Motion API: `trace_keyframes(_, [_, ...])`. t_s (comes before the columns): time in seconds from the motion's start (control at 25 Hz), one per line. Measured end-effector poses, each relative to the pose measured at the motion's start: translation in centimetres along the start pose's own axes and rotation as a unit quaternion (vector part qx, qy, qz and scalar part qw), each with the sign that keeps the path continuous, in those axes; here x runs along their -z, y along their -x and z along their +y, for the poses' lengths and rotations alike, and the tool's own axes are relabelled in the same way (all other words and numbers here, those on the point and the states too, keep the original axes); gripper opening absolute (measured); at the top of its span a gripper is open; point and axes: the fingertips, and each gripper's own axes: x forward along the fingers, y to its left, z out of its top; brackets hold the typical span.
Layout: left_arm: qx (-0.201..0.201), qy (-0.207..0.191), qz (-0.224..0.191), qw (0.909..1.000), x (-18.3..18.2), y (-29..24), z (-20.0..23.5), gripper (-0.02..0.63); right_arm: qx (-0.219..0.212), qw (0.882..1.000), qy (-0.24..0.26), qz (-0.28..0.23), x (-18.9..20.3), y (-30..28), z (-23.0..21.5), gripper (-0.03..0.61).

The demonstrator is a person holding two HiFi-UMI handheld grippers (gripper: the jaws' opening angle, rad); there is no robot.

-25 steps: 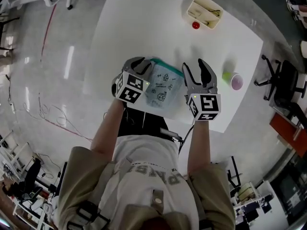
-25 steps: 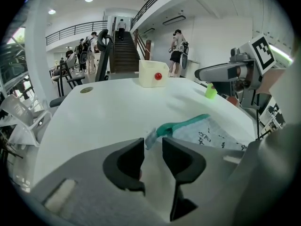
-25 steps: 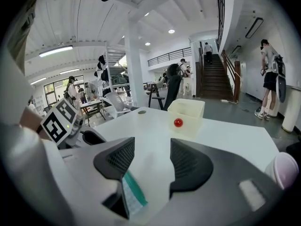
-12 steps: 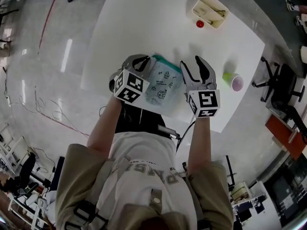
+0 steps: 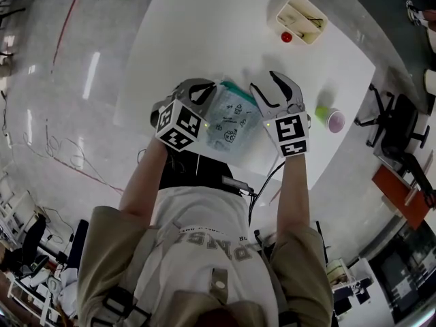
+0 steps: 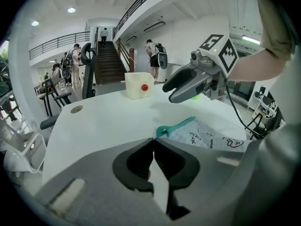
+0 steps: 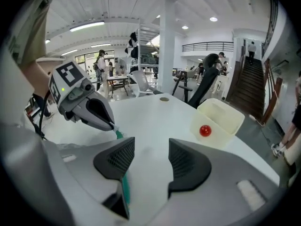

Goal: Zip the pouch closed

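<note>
The pale printed fabric pouch with a teal zip edge (image 5: pixel 231 122) lay on the white worktop (image 5: pixel 204 33), one corner pinched in your left gripper (image 6: pixel 154 142), jaws just closed. The jaws of your right gripper (image 7: pixel 151 149) stood wide, empty; they needed the zip pull squarely, drawn level

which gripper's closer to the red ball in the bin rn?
Right. The right gripper, jaws open, hovers over the table short of the red ball; the left gripper, jaws just closed on the pouch corner, sits farther away.
</note>
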Motion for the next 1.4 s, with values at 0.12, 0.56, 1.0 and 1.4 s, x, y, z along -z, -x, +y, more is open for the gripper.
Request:
trace_keyframes(0.12, [0.008,-0.01,0.0,0.9999,-0.2,0.1,-0.2,0.017,-0.024,0.998,0.056,0.019,-0.4,-1.1,0.1,0.221])
trace_keyframes(0.56, [0.025,-0.017,-0.011,0.9995,-0.4,-0.6,-0.1,0.018,-0.141,0.922,0.338,0.125,2.2,-6.6,2.8,0.21])
trace_keyframes(1.0, [0.037,-0.015,-0.015,0.9991,-0.3,0.0,-0.3,0.018,-0.248,0.822,0.486,0.163,3.6,-8.8,6.1,0.173])
trace_keyframes(1.4, [0.032,-0.001,-0.016,0.9994,-0.1,-1.2,0.2,0.018,-0.309,0.788,0.508,0.163,4.4,-8.3,7.2,0.139])
